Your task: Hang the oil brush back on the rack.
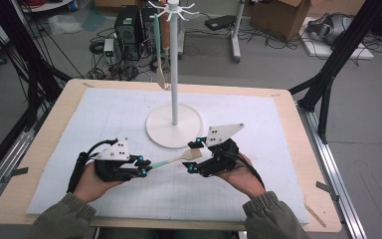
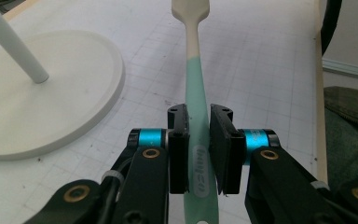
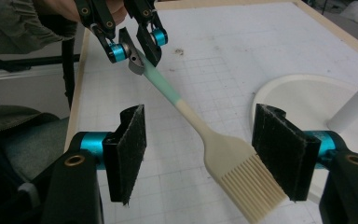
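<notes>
Left gripper (image 1: 143, 167) fingers grasp the brush (image 3: 200, 130) handle; its bristles lie between released right gripper (image 3: 209, 154) fingers, seemingly untouched.

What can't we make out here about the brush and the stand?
- Brush bristles: left gripper view, cut off by the top edge.
- Brush handle end: left gripper view, cut off by the bottom edge, flanked by the left gripper fingers.
- Bristle tips: right gripper view, cut by the bottom edge.
- Stand top: its hooks too small in the high view to read.
</notes>
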Demonstrator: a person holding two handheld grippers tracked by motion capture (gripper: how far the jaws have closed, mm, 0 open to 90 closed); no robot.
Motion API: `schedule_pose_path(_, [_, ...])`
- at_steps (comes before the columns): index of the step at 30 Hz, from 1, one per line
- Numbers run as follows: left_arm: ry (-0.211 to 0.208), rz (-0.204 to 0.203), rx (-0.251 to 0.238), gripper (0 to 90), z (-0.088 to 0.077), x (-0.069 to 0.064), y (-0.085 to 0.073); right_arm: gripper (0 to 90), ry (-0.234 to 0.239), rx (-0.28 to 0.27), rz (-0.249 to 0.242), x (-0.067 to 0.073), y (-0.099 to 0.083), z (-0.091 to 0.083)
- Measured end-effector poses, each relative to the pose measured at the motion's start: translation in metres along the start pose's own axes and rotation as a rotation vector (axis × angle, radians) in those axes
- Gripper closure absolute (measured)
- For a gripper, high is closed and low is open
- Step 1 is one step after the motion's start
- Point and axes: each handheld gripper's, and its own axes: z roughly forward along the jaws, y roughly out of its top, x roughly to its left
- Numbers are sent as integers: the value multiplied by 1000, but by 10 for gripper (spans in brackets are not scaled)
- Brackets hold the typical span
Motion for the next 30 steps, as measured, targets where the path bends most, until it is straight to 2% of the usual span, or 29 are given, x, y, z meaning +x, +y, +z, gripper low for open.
schedule_pose_path(8, [-34, 30, 6, 776, 9, -4, 9, 425, 46, 54, -38, -1, 1, 12])
schedule_pose_path(18, [-79, 55, 14, 776, 19, -9, 17, 565, 117, 148, -81, -2, -2, 24])
schedule_pose_path(25, [-103, 73, 18, 776, 20, -10, 19, 664, 166, 183, -99, -1, -2, 28])
schedule_pose_path(30, [-118, 69, 14, 776, 21, -10, 19, 744, 209, 201, -107, -1, -3, 29])
